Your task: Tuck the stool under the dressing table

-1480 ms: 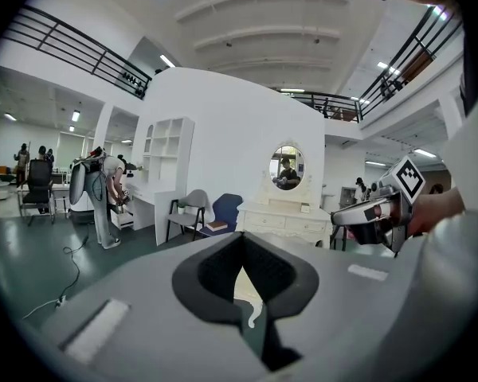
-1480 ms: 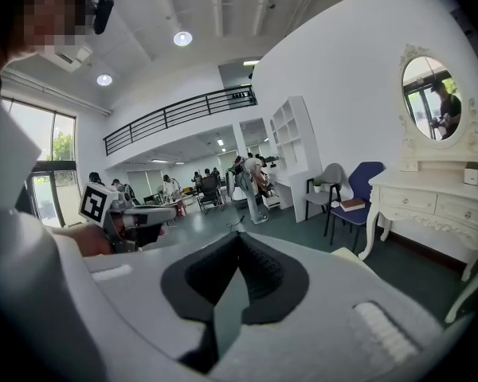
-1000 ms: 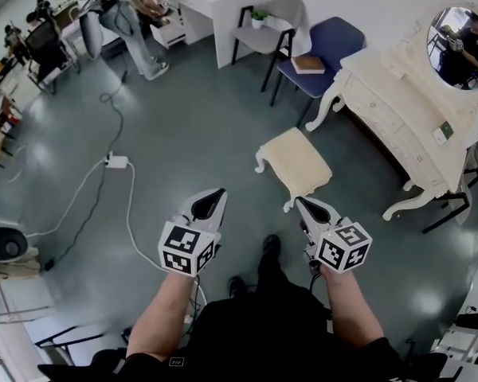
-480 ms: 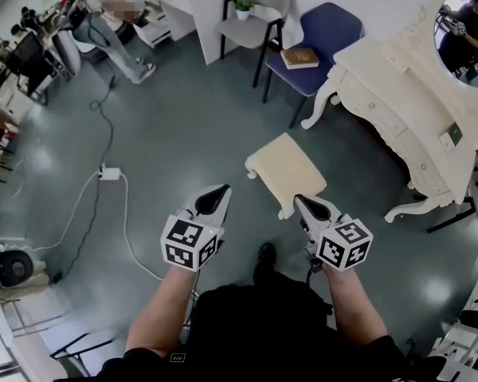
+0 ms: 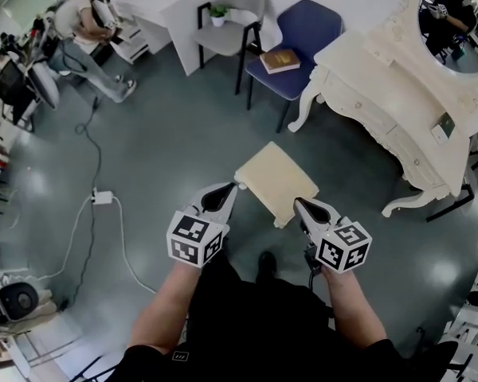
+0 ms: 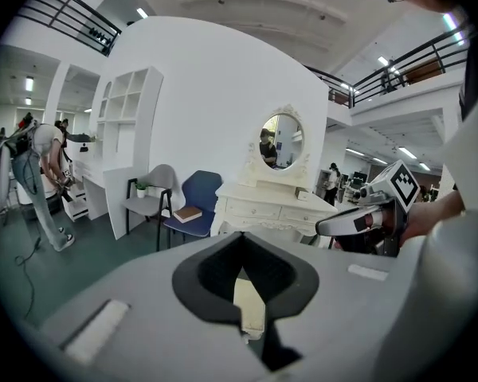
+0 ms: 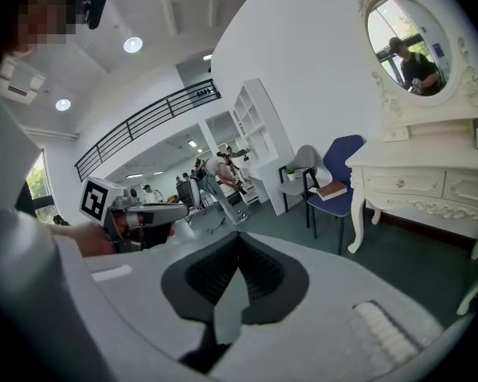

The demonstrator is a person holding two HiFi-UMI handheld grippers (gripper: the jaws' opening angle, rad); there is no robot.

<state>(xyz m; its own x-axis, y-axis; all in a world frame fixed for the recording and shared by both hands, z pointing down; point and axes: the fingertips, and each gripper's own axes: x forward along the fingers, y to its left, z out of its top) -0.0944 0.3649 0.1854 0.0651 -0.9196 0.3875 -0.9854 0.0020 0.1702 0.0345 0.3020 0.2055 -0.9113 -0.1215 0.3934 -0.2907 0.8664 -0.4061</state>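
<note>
Stool (image 5: pixel 275 180) near both closed, empty grippers (image 5: pixel 225 188) (image 5: pixel 297 201)

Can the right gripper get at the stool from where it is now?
Probably yes. The right gripper is right by the near edge of the stool, with nothing between them. Its jaws are shut, so it could push the stool but would have to open to grip it.

Bright, even overhead light. Pale glare spots the floor (image 5: pixel 444 273) near the dressing table (image 5: pixel 382 94); fisheye edges curve and darken.
</note>
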